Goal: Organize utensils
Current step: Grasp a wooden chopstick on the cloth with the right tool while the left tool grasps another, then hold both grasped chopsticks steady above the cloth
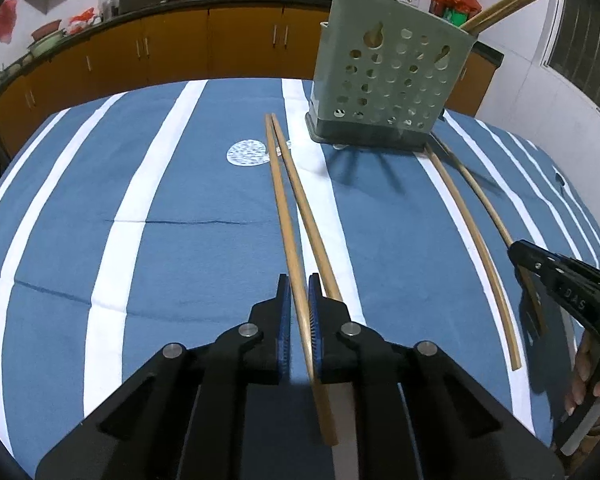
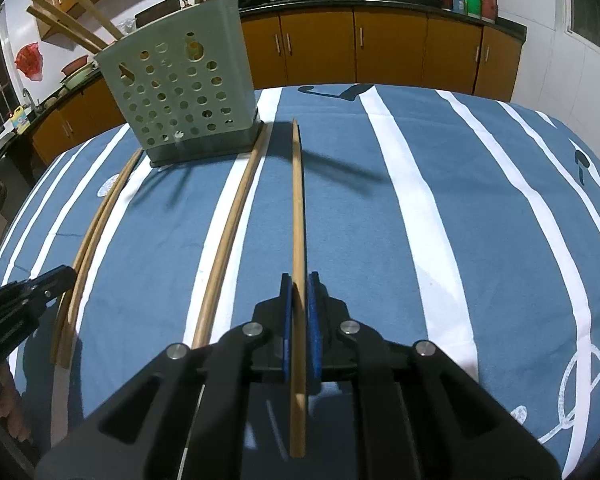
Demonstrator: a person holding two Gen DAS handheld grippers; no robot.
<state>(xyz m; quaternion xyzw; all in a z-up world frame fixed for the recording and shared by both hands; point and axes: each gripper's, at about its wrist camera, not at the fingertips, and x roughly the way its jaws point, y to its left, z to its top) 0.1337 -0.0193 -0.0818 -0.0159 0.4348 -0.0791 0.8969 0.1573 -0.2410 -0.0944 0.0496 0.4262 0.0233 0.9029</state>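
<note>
A grey-green perforated utensil holder (image 1: 388,76) stands at the far side of the blue striped tablecloth, with several wooden sticks in it; it also shows in the right wrist view (image 2: 184,88). My left gripper (image 1: 299,280) is shut on a long wooden chopstick (image 1: 280,200); a second chopstick (image 1: 304,208) lies right beside it on the cloth. My right gripper (image 2: 299,278) is shut on another chopstick (image 2: 298,200), which points toward the holder. One more chopstick (image 2: 232,232) lies to its left, ending at the holder's base.
The right gripper shows at the right edge of the left wrist view (image 1: 572,292), the left gripper at the left edge of the right wrist view (image 2: 24,300). A white round patch (image 1: 247,153) marks the cloth. Kitchen cabinets (image 1: 180,48) and a counter stand behind the table.
</note>
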